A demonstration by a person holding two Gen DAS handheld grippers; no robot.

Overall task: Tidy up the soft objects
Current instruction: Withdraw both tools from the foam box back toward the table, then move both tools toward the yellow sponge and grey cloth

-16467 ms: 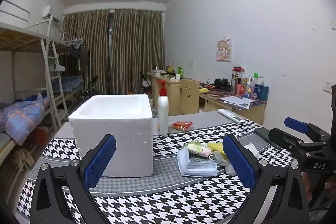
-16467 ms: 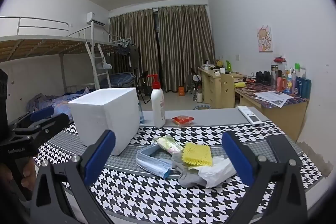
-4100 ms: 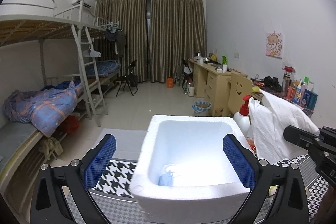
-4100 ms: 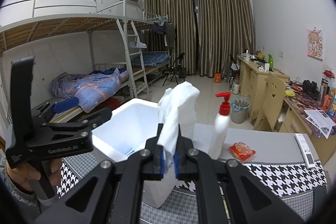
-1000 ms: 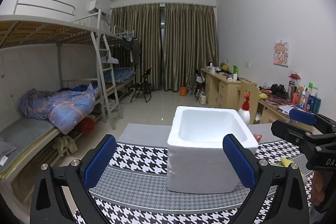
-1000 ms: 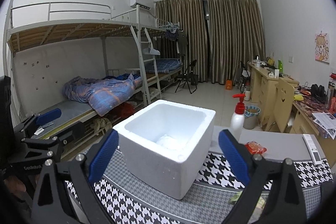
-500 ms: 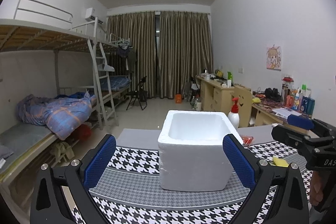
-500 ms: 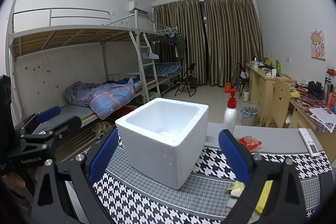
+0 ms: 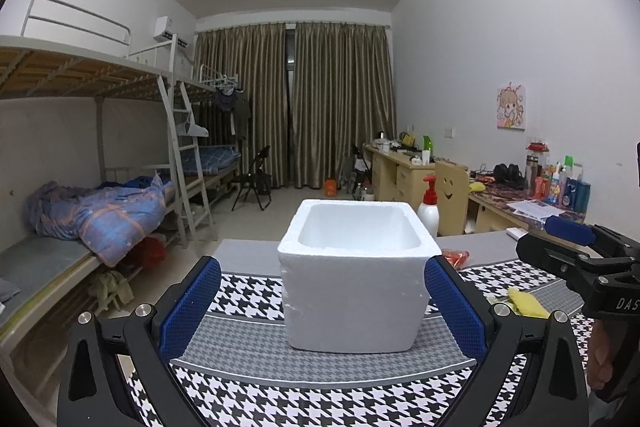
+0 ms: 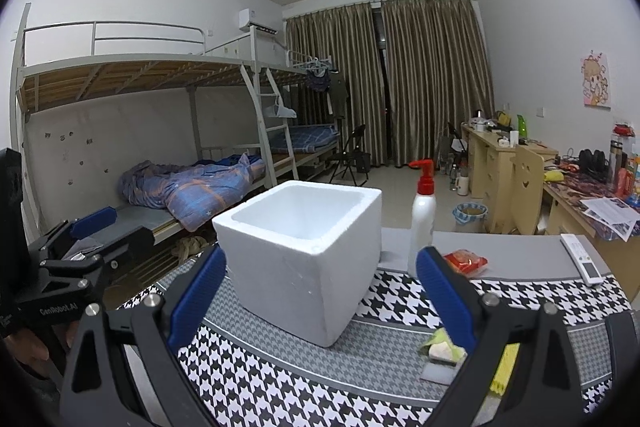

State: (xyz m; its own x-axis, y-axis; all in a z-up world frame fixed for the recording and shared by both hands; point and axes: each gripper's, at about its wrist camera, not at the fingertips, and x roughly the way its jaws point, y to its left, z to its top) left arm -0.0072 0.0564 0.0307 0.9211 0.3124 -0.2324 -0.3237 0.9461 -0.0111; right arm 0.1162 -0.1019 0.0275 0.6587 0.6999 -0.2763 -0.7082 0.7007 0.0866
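A white foam box [image 9: 352, 279] stands open on the houndstooth tablecloth [image 9: 320, 395]; it also shows in the right wrist view [image 10: 304, 255]. My left gripper [image 9: 320, 307] is open and empty, in front of the box. My right gripper [image 10: 320, 291] is open and empty, back from the box. A yellow sponge [image 9: 524, 303] lies right of the box, and shows partly behind my right finger [image 10: 504, 367]. A small pale green soft item [image 10: 442, 347] lies beside it. The box's contents are hidden.
A white pump bottle with a red top [image 10: 422, 223] stands behind the box. A red packet [image 10: 466, 261] and a remote control [image 10: 582, 259] lie on the grey table part. Bunk beds stand left, desks right.
Both grippers have pulled back and lowered from the box. The right gripper let go of the white cloth earlier and is now open and empty.
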